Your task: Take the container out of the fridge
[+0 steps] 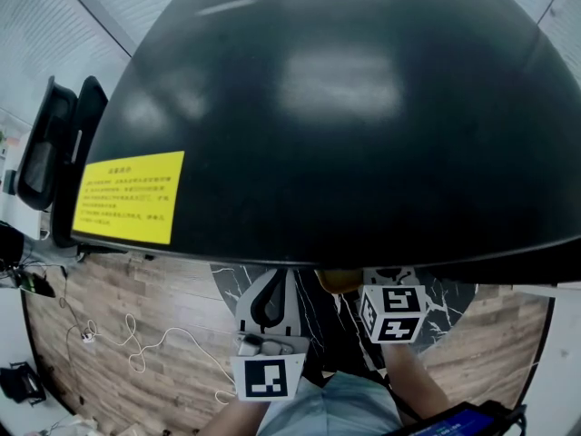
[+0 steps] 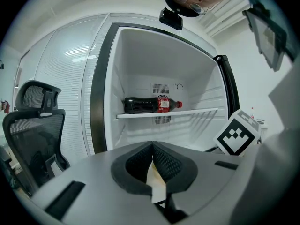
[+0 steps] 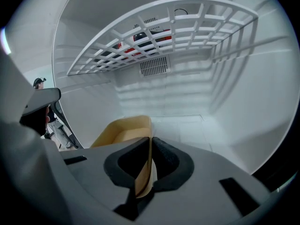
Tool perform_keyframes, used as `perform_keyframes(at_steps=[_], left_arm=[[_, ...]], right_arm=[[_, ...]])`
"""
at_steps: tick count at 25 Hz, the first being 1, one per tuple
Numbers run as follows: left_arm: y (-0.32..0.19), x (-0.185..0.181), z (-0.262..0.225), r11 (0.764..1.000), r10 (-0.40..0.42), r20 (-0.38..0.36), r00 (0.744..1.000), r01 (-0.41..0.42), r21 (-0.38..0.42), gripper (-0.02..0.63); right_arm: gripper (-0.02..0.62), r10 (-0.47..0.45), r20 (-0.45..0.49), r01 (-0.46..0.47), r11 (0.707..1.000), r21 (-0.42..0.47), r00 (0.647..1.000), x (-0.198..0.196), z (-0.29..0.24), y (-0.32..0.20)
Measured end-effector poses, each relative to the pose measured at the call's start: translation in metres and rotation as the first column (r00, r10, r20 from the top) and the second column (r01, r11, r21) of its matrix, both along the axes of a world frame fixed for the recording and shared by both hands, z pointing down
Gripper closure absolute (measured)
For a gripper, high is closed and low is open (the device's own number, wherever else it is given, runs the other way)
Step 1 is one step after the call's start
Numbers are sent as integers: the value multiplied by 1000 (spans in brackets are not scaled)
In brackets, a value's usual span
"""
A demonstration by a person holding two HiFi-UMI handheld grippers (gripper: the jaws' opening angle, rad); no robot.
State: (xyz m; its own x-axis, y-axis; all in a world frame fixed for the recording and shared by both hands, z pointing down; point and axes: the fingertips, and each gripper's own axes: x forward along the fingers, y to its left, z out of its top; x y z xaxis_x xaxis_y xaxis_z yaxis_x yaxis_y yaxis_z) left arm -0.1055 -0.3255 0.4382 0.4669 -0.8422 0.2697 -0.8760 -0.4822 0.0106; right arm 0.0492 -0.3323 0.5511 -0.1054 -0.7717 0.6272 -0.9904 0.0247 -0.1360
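A tan open container (image 3: 123, 129) rests on the white floor of the fridge's lower compartment (image 3: 187, 130). My right gripper (image 3: 151, 140) is inside the fridge, shut on the container's near wall, which runs edge-on between the two black pads. In the head view only that gripper's marker cube (image 1: 392, 312) shows below the fridge's black top (image 1: 345, 107). My left gripper (image 2: 153, 146) hangs outside, facing the open fridge, its pads touching at the tips and holding nothing I can make out.
A cola bottle (image 2: 151, 105) lies on the white wire shelf (image 3: 159, 32) above the container. A black office chair (image 2: 33, 125) stands left of the fridge. A white cable (image 1: 136, 343) lies on the wood floor. A yellow label (image 1: 130, 198) is stuck on the fridge top.
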Motion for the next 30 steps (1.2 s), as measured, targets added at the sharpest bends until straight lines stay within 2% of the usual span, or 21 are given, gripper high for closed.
perform_keyframes(at_steps=[14,30], left_arm=[[20,10,-17,1000,-9,-6,1000,9,27,592],[79,21,-54,994,-39,-22,999,41,102,592]], right_arm=[[563,-36,7,36,997,67,999,1,-27,15],[563,-118,8,114,975,190,993,-1,-84,69]])
